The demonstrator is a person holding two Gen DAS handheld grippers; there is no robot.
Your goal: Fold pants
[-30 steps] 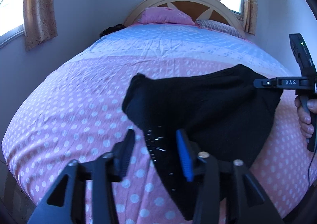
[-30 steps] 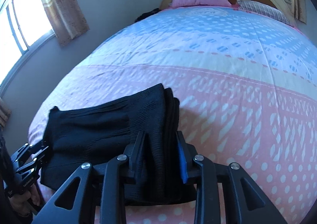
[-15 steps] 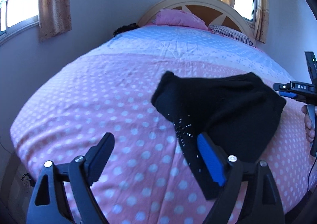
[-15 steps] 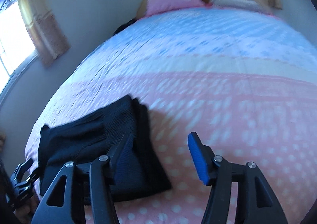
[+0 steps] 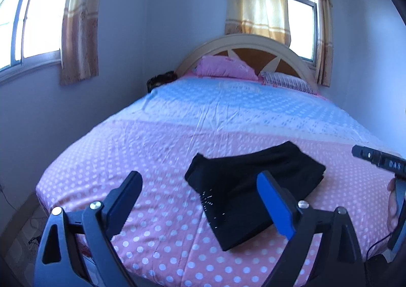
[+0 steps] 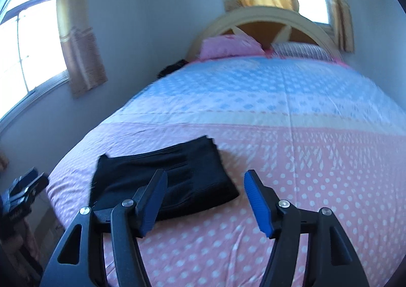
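Observation:
The black pants [image 5: 256, 180] lie folded into a compact rectangle on the pink dotted part of the bed [image 5: 157, 149]. My left gripper [image 5: 200, 193] is open and held back above the near bed edge, with nothing between its fingers. In the right wrist view the folded pants [image 6: 172, 172] rest flat at lower left. My right gripper [image 6: 205, 198] stands open above the bed, its left finger over the near corner of the pants. The right gripper's body [image 5: 380, 162] shows at the right edge of the left wrist view, with a hand on it.
Two pillows [image 5: 223, 71] lie against the arched headboard [image 5: 246, 45]. A dark item [image 5: 162, 78] sits at the bed's far left corner. Curtained windows stand on the left wall and behind the headboard. The left gripper [image 6: 22, 185] appears beyond the bed's left edge.
Both grippers were shut on the pants a second ago; they let go, opened wide and pulled back and up. The pants stay folded on the bed.

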